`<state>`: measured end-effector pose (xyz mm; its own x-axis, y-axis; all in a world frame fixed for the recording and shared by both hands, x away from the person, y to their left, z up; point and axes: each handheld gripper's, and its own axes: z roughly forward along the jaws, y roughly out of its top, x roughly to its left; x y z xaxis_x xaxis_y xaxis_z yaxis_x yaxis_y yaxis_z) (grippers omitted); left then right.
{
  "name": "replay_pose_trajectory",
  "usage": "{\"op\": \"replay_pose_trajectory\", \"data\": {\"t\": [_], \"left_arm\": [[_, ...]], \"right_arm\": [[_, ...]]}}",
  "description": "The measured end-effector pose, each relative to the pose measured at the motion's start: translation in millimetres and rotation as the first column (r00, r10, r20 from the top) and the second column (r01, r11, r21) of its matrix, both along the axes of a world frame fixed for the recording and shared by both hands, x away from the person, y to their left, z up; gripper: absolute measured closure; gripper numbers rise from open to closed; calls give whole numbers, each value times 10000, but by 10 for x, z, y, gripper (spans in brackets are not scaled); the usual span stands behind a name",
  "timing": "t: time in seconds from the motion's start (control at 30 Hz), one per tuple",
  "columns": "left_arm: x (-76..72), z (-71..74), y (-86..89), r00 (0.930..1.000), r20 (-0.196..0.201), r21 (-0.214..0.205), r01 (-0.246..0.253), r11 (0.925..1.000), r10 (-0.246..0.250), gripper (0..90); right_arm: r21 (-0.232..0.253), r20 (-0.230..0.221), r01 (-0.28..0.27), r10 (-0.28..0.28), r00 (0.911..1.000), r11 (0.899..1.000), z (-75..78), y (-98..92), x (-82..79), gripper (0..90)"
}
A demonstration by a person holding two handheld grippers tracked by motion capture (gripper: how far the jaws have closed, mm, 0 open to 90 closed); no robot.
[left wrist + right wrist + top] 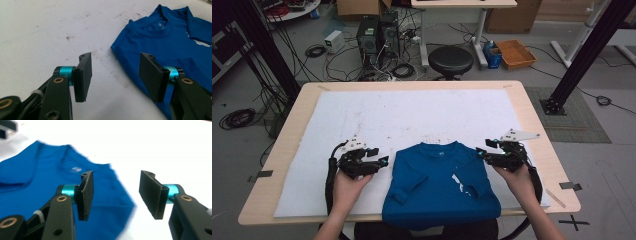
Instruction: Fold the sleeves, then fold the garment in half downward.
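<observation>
High view: blue t-shirt lies at tabletop near edge, both sleeves folded in, body fold left. Left tool and right tool flank it, jaws spread, gripping nothing.

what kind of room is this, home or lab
Most likely a lab or workshop: desktop computer towers with cables tangled on the floor, black metal frame posts, and a padded table where a blue t-shirt lies.
</observation>
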<state>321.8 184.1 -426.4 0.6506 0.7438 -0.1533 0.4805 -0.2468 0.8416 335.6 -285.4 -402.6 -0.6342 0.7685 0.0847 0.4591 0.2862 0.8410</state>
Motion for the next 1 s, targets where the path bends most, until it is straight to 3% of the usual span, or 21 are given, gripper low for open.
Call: {"op": "replay_pose_trajectory", "data": {"t": [0.03,0.13,0.53,0.73,0.8,1.0], "left_arm": [[0,10,-12,10000,75,39,55,10000,-55,445],[2,20,-41,9994,311,221,160,9996,-166,445],[-28,45,-3,9992,397,43,61,10000,-62,441],[36,47,-56,9998,177,10,131,9999,-131,441],[124,44,-100,9998,-144,-11,106,9999,-106,443],[332,48,-241,9980,-577,-198,263,9995,-274,447]], "right_arm": [[69,88,364,-365,9993,9993,-9,-122,22,431],[121,104,715,-717,9974,9974,-32,-225,40,425],[34,268,742,-742,9969,9972,-41,-246,52,425],[41,177,753,-754,9970,9972,-49,-222,104,460],[138,101,765,-767,9970,9970,-62,-204,160,476],[174,-255,598,-593,9979,9981,-110,-125,287,502]]}}
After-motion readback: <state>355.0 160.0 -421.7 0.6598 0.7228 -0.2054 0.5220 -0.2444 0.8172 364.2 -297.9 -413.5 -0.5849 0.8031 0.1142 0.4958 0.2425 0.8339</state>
